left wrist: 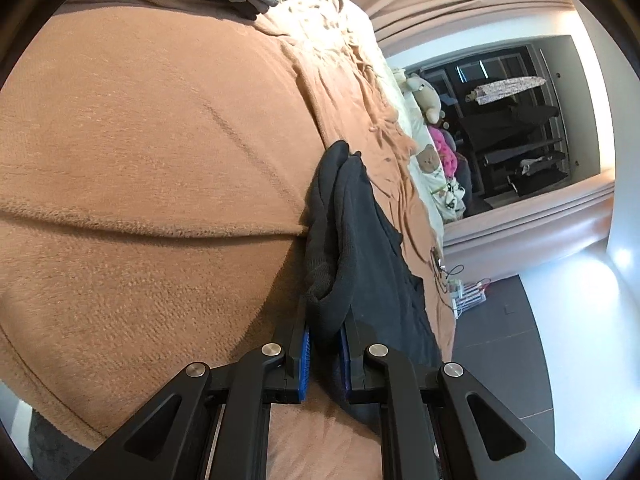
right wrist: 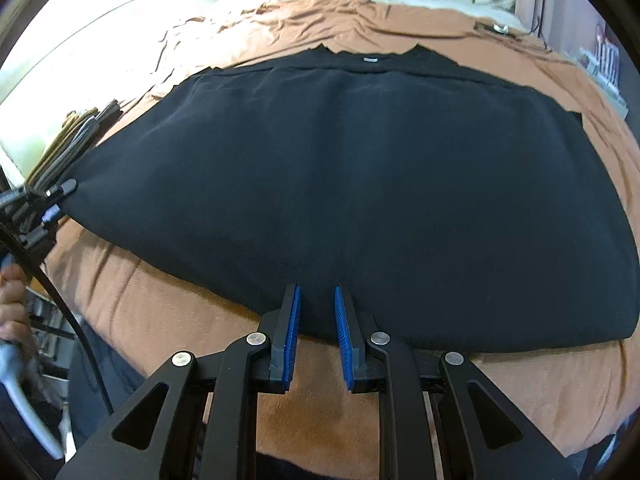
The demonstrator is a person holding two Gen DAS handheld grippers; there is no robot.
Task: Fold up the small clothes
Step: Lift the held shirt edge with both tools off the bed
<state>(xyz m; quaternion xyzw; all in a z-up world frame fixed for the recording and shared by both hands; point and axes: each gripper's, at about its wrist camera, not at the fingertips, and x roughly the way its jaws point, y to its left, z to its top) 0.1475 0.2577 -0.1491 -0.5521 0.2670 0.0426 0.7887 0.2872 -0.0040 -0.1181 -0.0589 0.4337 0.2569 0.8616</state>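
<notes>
Black garment (right wrist: 352, 184) lies spread flat on the orange blanket (right wrist: 160, 320) (folded clothes (right wrist: 68, 140) stacked nearby), its edge bunched and pinched in the left gripper (left wrist: 325, 316), its near hem between the right gripper (right wrist: 317, 300)'s parted fingers.

The left wrist camera is sitting low and close over the bed (left wrist: 140, 140), rolled sideways and looking along its length toward a dark wardrobe (left wrist: 512, 128). The right wrist camera is looking forward from the bed's near edge, across the black garment (right wrist: 340, 180). Both are sharing garment and bed.
</notes>
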